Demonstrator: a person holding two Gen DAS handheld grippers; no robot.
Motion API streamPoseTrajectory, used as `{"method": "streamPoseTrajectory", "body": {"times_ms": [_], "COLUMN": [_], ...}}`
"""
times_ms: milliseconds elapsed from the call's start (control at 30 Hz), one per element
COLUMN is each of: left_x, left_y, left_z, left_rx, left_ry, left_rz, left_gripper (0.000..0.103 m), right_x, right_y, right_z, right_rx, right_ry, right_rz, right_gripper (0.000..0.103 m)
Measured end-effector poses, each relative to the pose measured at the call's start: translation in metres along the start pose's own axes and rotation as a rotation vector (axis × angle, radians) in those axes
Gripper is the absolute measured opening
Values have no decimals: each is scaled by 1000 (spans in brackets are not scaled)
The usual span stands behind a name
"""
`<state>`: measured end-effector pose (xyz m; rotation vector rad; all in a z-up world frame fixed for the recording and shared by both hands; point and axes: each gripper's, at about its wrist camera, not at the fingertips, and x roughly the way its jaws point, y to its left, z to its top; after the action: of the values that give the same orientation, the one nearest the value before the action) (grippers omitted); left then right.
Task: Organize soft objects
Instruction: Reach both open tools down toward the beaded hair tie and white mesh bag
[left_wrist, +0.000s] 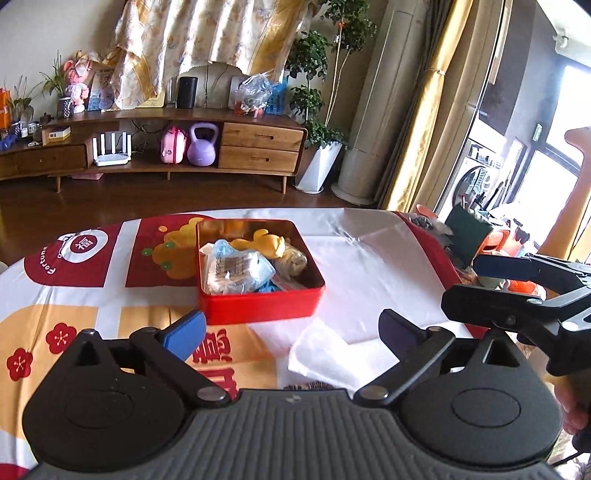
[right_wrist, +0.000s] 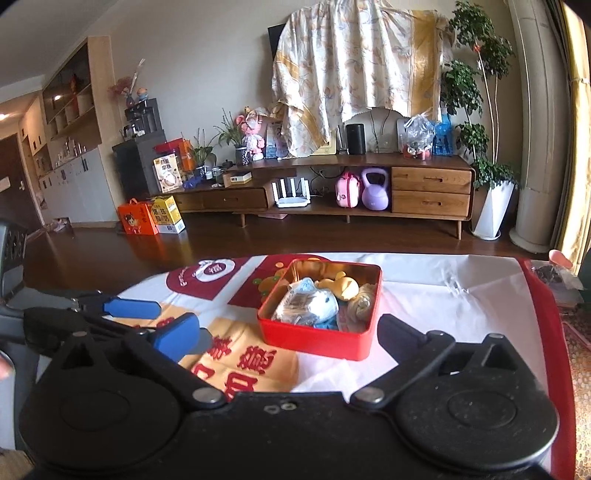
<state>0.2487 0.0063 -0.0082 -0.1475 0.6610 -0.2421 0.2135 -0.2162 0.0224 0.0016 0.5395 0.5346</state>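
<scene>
A red tin box (left_wrist: 258, 306) stands on the table and also shows in the right wrist view (right_wrist: 314, 338). It holds a yellow plush toy (left_wrist: 266, 245), a beige rolled cloth (left_wrist: 293, 264) and a blue-white plastic packet (left_wrist: 236, 267). My left gripper (left_wrist: 291, 332) is open and empty, just in front of the box. A white folded cloth (left_wrist: 321, 354) lies on the table between its fingers. My right gripper (right_wrist: 291, 332) is open and empty, in front of the box; it also shows at the right of the left wrist view (left_wrist: 491, 284).
The table carries a red, white and orange printed cloth (left_wrist: 74, 291). Clutter sits at the table's right edge (left_wrist: 461, 236). Beyond the table are a wooden floor and a low TV cabinet (right_wrist: 369, 192). The left gripper shows at the left of the right wrist view (right_wrist: 129, 308).
</scene>
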Motion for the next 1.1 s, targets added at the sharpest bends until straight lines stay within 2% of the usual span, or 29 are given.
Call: {"method": "streamPoseTrajectory", "body": {"times_ms": [367, 600, 767, 1100], "left_x": [2, 18, 35, 82], "left_y": [-11, -20, -18, -21], "left_z": [-45, -67, -83, -107], "left_rx": [-31, -12, -79, -38], "left_ry": [24, 62, 76, 149], "left_rz": [-13, 19, 0, 36], "left_gripper": [103, 103, 103, 103], "right_x": [-3, 6, 22, 68], "right_y": [-20, -31, -41, -61], "right_z": [-38, -59, -69, -90], "right_rx": [48, 53, 61, 105], "right_ry": [57, 102, 130, 233], "right_rz": [-7, -17, -35, -20], "right_gripper": [103, 103, 103, 100]}}
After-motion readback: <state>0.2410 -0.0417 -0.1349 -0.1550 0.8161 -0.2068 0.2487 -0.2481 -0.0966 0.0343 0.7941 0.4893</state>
